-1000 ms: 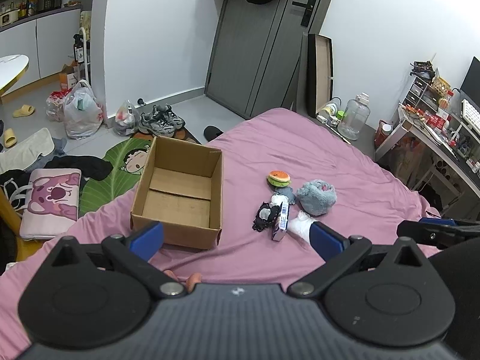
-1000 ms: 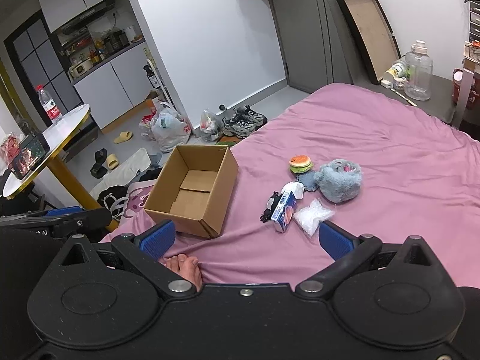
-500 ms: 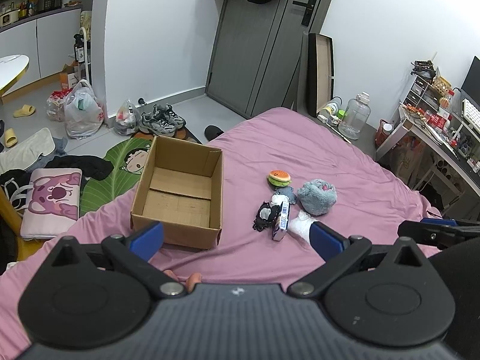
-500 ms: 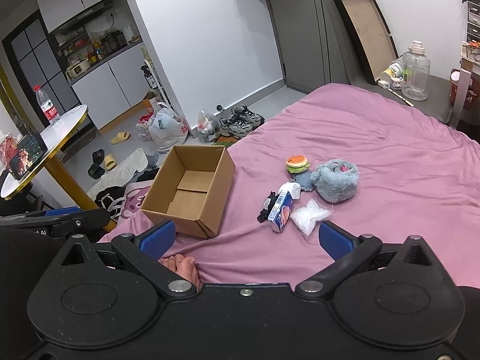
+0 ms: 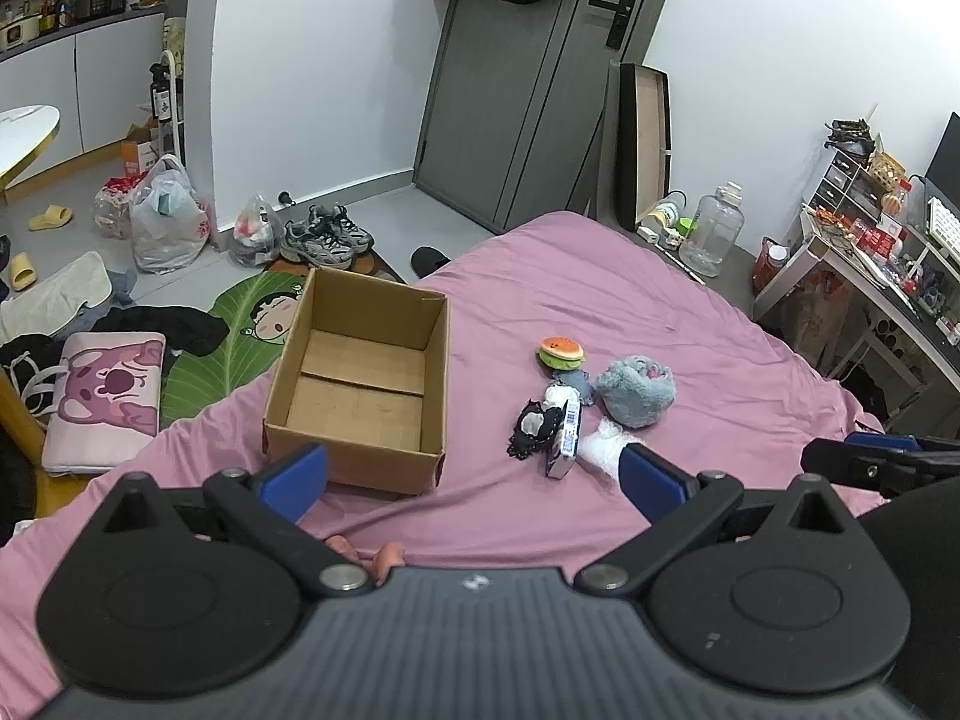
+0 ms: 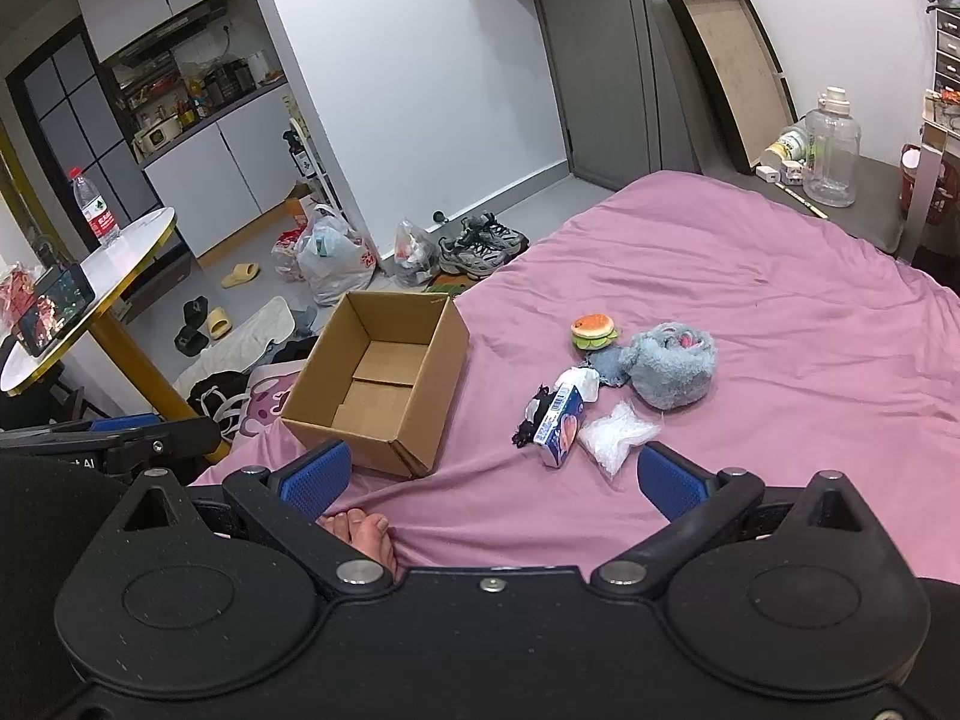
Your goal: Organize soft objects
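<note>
An open, empty cardboard box [image 5: 360,384] [image 6: 384,378] stands on the pink bed [image 5: 600,276]. To its right lies a small pile: a burger plush [image 5: 561,352] [image 6: 593,330], a grey-blue fluffy plush [image 5: 637,390] [image 6: 672,366], a black-and-white lace piece [image 5: 531,427] [image 6: 531,414], a small blue carton [image 5: 567,438] [image 6: 559,426] and a clear plastic bag [image 5: 600,450] [image 6: 615,435]. My left gripper [image 5: 474,474] and right gripper [image 6: 492,474] are both open and empty, held above the bed's near side, short of the pile.
A bare foot [image 6: 360,534] rests on the bed under the grippers. The floor to the left holds shoes [image 5: 324,237], plastic bags [image 5: 162,222], a pillow [image 5: 108,390] and a round table [image 6: 90,282]. A desk [image 5: 870,264] stands right of the bed.
The right wrist view has shifted slightly, so the box and pile sit a little lower and to the left. The left gripper has hardly moved. Both stay open.
</note>
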Tool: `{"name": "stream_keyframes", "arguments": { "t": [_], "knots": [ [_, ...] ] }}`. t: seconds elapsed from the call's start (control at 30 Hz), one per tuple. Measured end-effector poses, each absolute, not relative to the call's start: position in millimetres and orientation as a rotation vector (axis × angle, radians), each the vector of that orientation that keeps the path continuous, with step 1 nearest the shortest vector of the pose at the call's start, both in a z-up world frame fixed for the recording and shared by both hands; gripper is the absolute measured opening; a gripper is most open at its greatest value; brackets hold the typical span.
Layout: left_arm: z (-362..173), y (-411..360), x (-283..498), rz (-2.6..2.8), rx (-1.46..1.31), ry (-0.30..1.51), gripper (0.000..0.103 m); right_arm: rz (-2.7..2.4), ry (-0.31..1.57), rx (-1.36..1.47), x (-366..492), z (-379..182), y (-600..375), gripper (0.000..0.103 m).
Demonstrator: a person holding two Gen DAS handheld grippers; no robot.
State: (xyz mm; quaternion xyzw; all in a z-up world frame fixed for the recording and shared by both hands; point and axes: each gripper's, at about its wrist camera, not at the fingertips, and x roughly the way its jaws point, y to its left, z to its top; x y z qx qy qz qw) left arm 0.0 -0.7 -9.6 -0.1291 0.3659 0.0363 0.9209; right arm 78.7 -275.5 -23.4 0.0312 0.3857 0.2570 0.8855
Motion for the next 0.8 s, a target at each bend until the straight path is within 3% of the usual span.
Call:
{"name": "stream_keyframes", "arguments": {
  "t": [0.8],
  "knots": [
    [-8.5, 1.7, 0.5, 0.069, -0.269, 0.748, 0.103, 0.547, 0.805, 0.069, 79.7, -22.8, -276.4, 0.103]
  ]
}}
